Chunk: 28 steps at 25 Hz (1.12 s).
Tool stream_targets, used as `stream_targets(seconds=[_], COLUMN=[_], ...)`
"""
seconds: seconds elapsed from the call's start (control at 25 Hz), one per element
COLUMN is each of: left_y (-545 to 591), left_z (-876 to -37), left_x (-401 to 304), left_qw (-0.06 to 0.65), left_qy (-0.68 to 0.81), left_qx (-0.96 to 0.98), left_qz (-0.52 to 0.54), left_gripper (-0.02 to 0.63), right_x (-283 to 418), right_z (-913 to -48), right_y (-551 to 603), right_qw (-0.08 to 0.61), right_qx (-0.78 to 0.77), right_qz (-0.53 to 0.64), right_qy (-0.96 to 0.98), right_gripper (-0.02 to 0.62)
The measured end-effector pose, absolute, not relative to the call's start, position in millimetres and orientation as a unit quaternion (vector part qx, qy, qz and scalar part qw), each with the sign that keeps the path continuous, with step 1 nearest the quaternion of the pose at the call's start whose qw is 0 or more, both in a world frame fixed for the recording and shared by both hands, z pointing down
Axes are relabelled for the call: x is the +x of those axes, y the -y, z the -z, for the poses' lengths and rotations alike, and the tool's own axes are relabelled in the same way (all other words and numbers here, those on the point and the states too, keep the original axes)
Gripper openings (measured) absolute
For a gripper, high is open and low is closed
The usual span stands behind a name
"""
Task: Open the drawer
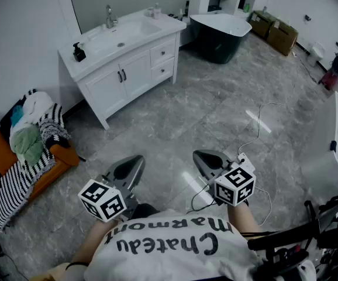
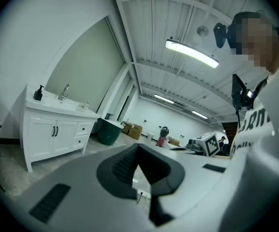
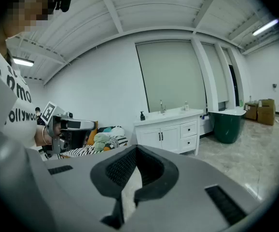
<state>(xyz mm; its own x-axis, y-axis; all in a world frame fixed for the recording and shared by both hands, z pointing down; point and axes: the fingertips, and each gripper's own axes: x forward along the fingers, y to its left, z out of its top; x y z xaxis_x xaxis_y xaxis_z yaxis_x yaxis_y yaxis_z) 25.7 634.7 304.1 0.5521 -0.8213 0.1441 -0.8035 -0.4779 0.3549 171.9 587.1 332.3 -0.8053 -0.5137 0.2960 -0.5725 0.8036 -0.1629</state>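
Both tongs are held out level in front of the person, well short of the vanity (image 1: pixel 117 78). The left gripper (image 1: pixel 133 164) has its jaws together with nothing between them, and the right gripper (image 1: pixel 207 158) is the same, closed and empty. The two sit side by side with a gap of bare floor (image 1: pixel 175 113) between them.

The drawers (image 1: pixel 162 53) are at the vanity's right end, one above the other and both flush with its front. They sit beside a pair of doors with dark handles. The vanity stands against the wall, far across the room from the jaws.

In the left gripper view the drawers (image 2: pixel 83 128) lie off to the left of the closed tips. In the right gripper view they (image 3: pixel 188 129) sit above and right of them.

The way there is open grey tile, a wide clear lane. A sofa (image 1: pixel 58 160) heaped with clothes hems in the left edge. A dark tub (image 1: pixel 218 37) stands just beside the vanity's drawer end, so that corner is tight. Boxes (image 1: pixel 274 28) line the far wall. A thin cable (image 1: pixel 255 134) trails over the tile to the right of the right gripper.
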Motion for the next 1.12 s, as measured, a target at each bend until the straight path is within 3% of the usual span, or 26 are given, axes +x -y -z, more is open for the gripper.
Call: stream_targets(seconds=[0.72,1.12], left_y=[-617.1,-567.3], left_z=[-308.3,-314.9], left_x=[37.9,29.0], left_qw=[0.19,0.205], left_qy=[0.464,0.453], left_qx=[0.865,0.868], left_qz=[0.022,0.024], left_gripper=[0.008,0.008], right_x=[185.3,175.3], right_z=[-335.5,-347.3], right_y=[-574.7,-533.1], right_qw=[0.098,0.121], right_qx=[0.299,0.309], right_qz=[-0.153,-0.164], right_qy=[0.937,0.929], right_gripper=[0.011,0.011])
